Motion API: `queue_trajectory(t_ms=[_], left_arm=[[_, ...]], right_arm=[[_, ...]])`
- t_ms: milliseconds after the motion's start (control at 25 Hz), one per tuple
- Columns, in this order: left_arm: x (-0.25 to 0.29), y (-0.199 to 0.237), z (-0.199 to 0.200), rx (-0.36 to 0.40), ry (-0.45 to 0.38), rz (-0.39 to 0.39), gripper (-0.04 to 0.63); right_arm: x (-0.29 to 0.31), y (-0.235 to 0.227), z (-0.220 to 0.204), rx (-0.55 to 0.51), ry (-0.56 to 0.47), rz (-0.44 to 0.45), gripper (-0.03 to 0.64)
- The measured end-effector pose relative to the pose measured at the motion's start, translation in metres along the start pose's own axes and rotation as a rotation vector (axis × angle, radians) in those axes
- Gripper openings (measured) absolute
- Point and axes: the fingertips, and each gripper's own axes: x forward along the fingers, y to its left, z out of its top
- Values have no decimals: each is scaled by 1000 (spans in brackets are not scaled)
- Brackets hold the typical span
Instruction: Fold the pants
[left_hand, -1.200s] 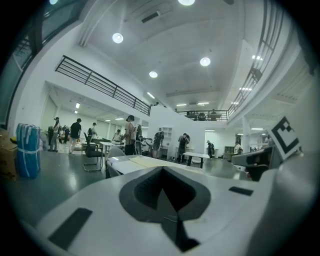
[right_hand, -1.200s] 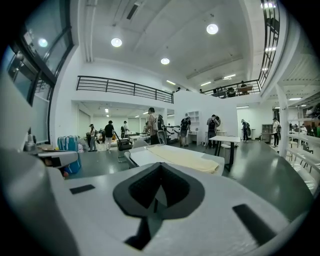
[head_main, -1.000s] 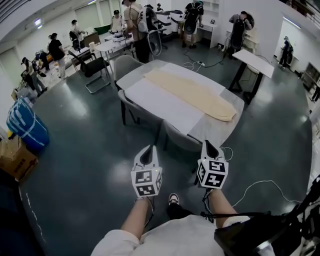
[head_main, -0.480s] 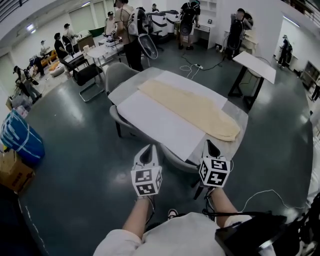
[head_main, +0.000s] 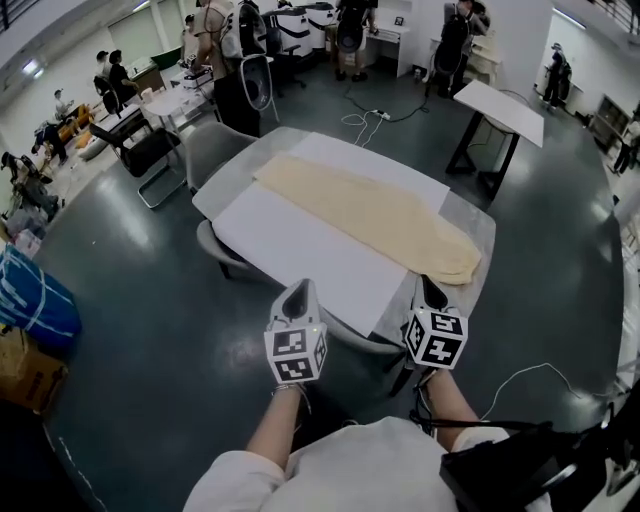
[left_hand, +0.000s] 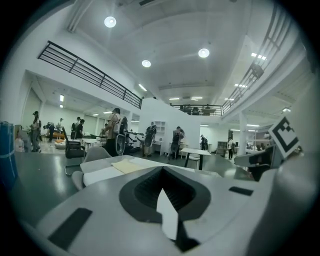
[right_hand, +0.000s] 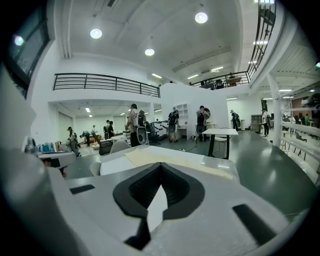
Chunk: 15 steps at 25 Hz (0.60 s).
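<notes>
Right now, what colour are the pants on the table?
Plain pale beige pants; head view shows them best.

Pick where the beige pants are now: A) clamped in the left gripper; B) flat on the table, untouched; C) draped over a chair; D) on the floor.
B: the pants lie flat on the table, with the left gripper and right gripper, both shut and empty, short of it.

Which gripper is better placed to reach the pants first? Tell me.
Right, likely: the right gripper hangs nearest the pants' near end; the left gripper faces only the white sheet.
</notes>
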Motion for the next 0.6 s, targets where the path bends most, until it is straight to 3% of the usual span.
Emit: queue_trajectory(t_ms=[360,600], left_arm=[[118,35,28,40,-2,-151,0],[199,89,61,32,9,-240,0]], right_arm=[[85,1,16,60,8,-137,-8],[142,26,48,69,19,-245,-8]])
